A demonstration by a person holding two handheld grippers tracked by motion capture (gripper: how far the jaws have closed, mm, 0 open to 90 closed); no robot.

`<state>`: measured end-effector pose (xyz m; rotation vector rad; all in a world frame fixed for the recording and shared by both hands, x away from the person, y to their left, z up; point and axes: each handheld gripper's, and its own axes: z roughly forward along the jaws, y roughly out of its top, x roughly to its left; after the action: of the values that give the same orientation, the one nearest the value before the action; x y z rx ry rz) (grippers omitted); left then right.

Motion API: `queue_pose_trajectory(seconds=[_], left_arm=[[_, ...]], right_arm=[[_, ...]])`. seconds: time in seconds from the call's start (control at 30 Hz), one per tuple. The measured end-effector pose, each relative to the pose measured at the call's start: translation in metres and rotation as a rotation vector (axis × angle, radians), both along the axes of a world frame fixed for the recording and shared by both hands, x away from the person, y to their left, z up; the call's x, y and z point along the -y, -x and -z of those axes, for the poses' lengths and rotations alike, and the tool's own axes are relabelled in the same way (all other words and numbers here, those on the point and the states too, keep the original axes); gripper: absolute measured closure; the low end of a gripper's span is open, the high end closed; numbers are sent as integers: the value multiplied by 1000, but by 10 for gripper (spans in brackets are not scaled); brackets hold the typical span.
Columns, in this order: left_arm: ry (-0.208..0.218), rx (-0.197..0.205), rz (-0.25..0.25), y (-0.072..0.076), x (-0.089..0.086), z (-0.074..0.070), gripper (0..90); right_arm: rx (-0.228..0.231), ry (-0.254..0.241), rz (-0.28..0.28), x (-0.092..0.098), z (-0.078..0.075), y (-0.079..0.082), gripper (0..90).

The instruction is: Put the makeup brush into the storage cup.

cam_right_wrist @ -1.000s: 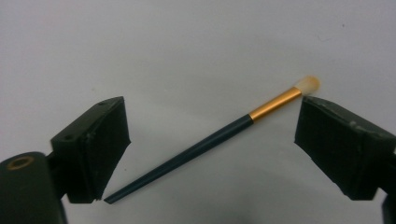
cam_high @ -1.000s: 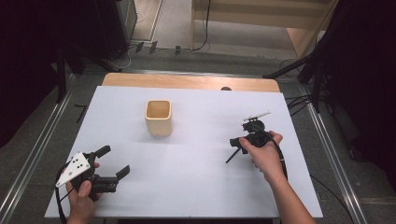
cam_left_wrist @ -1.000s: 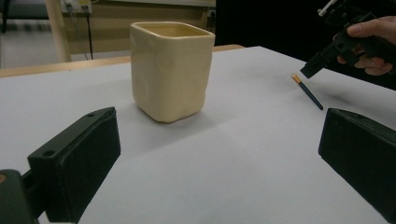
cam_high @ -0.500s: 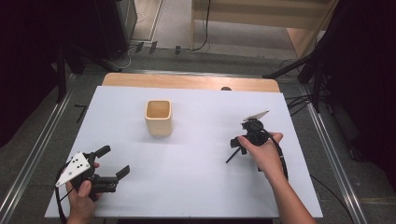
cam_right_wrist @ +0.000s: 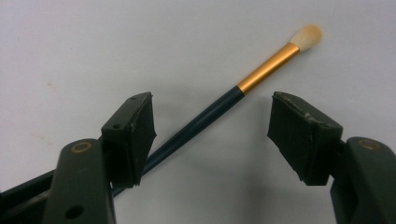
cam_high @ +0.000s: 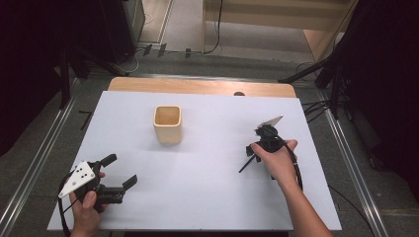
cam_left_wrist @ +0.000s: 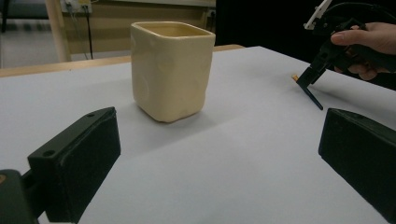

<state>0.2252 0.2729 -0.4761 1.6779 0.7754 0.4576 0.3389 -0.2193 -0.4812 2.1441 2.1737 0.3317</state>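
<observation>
One brush (cam_right_wrist: 205, 114) lies between my right fingers (cam_right_wrist: 212, 135), just closing, not yet pressing; one cup (cam_high: 168, 124) stands apart; my left fingers (cam_high: 118, 170) gape.

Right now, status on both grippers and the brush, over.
Right gripper open over the brush, jaws just been closing, pads not yet pressing. Brush flat on the table. Left gripper open, idle. Cup apart, nothing in the way.
</observation>
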Motion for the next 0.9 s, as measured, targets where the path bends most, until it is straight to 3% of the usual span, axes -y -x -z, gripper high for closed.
queue_pose_trajectory(seconds=[0.37,0.53,0.77,0.8,0.83,0.9], left_arm=[[3,1,-3,0,-1,0,0],[0,0,0,0,0,0,0],[0,0,0,0,0,0,0],[1,-1,-1,0,0,0,0],[0,-1,-1,0,0,0,0],[1,0,0,0,0,0,0]], right_arm=[[-14,31,26,-2,4,-3,436],[-28,87,19,-5,4,-5,514],[-54,88,3,-5,3,-9,577],[-54,83,9,-5,3,-10,637],[-66,65,18,-2,2,-11,840],[-71,50,16,2,2,-12,842]])
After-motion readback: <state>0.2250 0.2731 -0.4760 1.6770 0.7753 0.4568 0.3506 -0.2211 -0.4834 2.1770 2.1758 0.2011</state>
